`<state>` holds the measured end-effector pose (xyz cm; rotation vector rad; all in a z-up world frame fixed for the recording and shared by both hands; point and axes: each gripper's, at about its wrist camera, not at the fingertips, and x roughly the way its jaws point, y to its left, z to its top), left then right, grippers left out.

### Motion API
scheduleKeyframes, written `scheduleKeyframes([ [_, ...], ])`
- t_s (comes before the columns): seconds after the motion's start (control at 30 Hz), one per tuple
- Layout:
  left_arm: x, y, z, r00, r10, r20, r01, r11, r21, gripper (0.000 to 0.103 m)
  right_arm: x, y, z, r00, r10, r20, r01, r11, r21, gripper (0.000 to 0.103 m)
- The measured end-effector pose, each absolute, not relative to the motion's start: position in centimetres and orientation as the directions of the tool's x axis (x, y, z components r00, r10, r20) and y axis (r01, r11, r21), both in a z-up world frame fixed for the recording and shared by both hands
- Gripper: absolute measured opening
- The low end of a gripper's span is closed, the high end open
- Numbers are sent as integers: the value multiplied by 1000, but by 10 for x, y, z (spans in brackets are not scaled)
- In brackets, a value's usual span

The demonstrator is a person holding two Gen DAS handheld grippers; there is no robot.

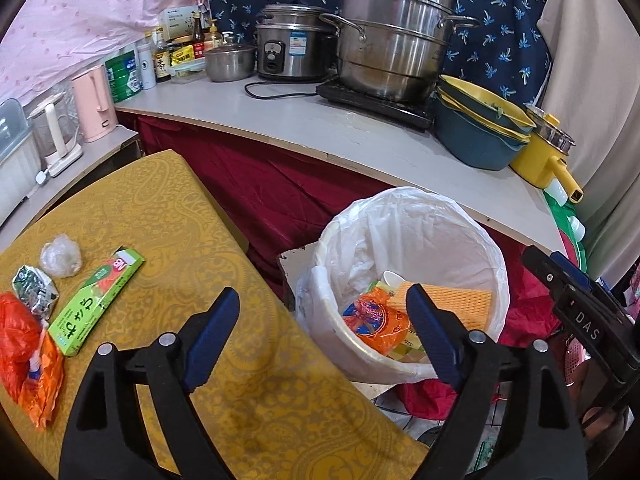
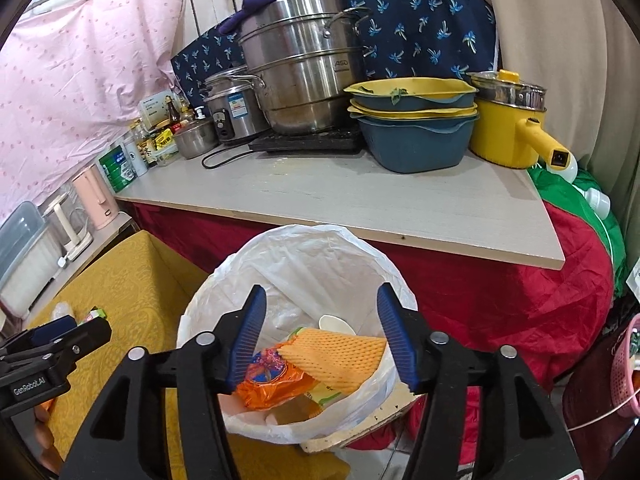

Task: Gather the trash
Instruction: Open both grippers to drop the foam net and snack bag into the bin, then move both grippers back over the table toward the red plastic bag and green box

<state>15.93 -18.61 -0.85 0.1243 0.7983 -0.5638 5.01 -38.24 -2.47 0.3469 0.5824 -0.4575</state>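
A white bin lined with a white bag (image 1: 472,236) (image 2: 256,276) stands beside the yellow-clothed table (image 1: 224,360). Inside it lie an orange foam net (image 2: 340,356), an orange wrapper (image 1: 376,320) (image 2: 276,380) and a white cup (image 2: 336,324). On the table's left lie a green box (image 1: 96,300), a clear plastic ball (image 1: 61,258), a crushed carton (image 1: 36,288) and an orange bag (image 1: 24,344). My left gripper (image 1: 324,320) is open and empty over the table's edge. My right gripper (image 2: 320,340) is open and empty above the bin.
A grey counter (image 1: 304,128) behind the bin holds steel pots (image 1: 392,36), a rice cooker (image 1: 288,48), stacked blue and yellow bowls (image 1: 480,128), a yellow pot (image 1: 548,152) and bottles. A pink kettle (image 1: 94,104) stands at left. A pink basket (image 2: 620,368) is at right.
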Motion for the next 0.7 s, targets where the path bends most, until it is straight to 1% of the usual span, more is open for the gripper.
scheduleKeyframes([
  [0.1, 155, -175, -2, 572, -427, -700, 514, 852, -100, 82, 48, -370, -20, 748, -304, -591, 489, 854, 180, 62],
  [0.33, 146, -142, 8, 608, -408, -681, 473, 875, -103, 87, 47, -339, -12, 764, -275, -584, 451, 875, 179, 65],
  [0.57, 139, -106, 13, 632, -381, -675, 428, 898, -107, 88, 49, -302, 0, 784, -246, -571, 400, 902, 161, 69],
  [0.7, 133, -84, 17, 654, -354, -669, 403, 911, -89, 88, 50, -281, 7, 796, -223, -563, 371, 915, 161, 71],
])
